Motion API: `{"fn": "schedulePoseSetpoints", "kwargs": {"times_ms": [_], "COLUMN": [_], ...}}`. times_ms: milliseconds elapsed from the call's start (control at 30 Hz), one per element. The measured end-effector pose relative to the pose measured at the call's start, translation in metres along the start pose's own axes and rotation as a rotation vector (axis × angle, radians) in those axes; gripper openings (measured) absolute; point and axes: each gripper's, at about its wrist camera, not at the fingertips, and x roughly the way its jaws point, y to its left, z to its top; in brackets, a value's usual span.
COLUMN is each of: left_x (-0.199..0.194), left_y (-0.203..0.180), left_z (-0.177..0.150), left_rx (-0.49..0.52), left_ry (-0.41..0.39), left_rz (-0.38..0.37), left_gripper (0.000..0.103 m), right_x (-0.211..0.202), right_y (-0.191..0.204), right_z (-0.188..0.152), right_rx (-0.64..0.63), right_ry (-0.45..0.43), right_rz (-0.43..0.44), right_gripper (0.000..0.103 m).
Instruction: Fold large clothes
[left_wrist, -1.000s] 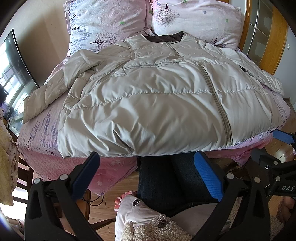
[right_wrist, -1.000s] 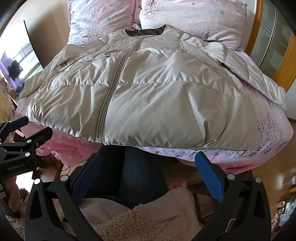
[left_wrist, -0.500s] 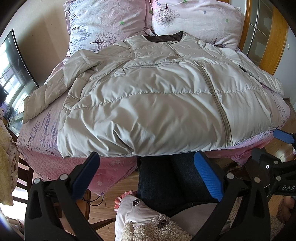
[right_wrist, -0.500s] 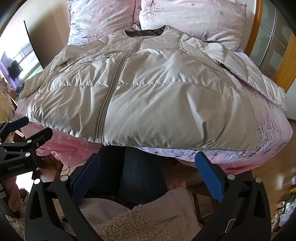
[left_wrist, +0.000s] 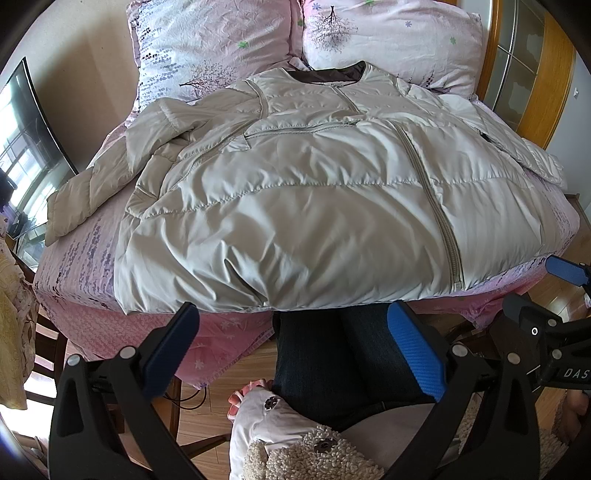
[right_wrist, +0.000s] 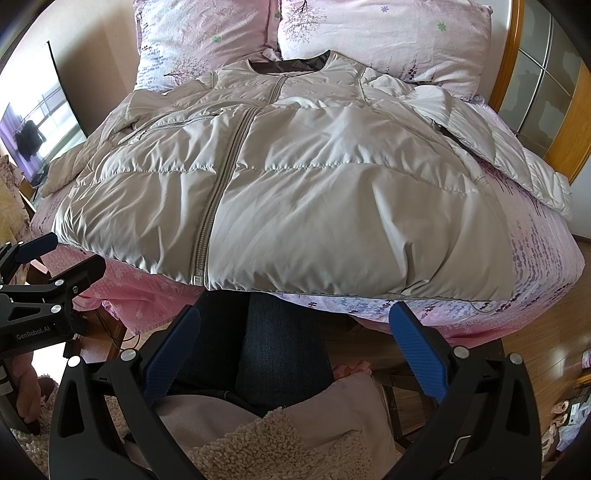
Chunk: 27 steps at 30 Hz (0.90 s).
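A large beige puffer jacket (left_wrist: 314, 192) lies spread front-up on the pink bed (left_wrist: 74, 258), zipped, collar toward the pillows, hem at the near edge. It also shows in the right wrist view (right_wrist: 314, 192). Its left sleeve (left_wrist: 92, 184) runs out toward the bed's left side; the right sleeve (right_wrist: 517, 155) lies along the right side. My left gripper (left_wrist: 291, 343) is open and empty, below the hem. My right gripper (right_wrist: 291, 339) is open and empty, below the hem too. Each gripper shows at the edge of the other's view.
Two pink floral pillows (left_wrist: 391, 37) stand at the headboard. The person's legs in dark jeans (left_wrist: 332, 354) are between the grippers and the bed. A wooden frame with glass (right_wrist: 535, 74) is at the right, a screen (left_wrist: 22, 140) at the left.
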Motion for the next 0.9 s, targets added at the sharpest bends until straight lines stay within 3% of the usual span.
{"fn": "schedulePoseSetpoints", "kwargs": {"times_ms": [900], "left_x": [-0.0003], "left_y": [-0.0008], "left_z": [-0.0004], "left_rx": [-0.002], "left_ry": [-0.002], "left_rz": [-0.004], "left_gripper": [0.101], "right_x": [0.0042], "right_y": [0.0013], "right_z": [-0.0024], "right_rx": [0.000], "right_ry": [-0.001], "right_rz": [0.002], "right_gripper": [0.102]}}
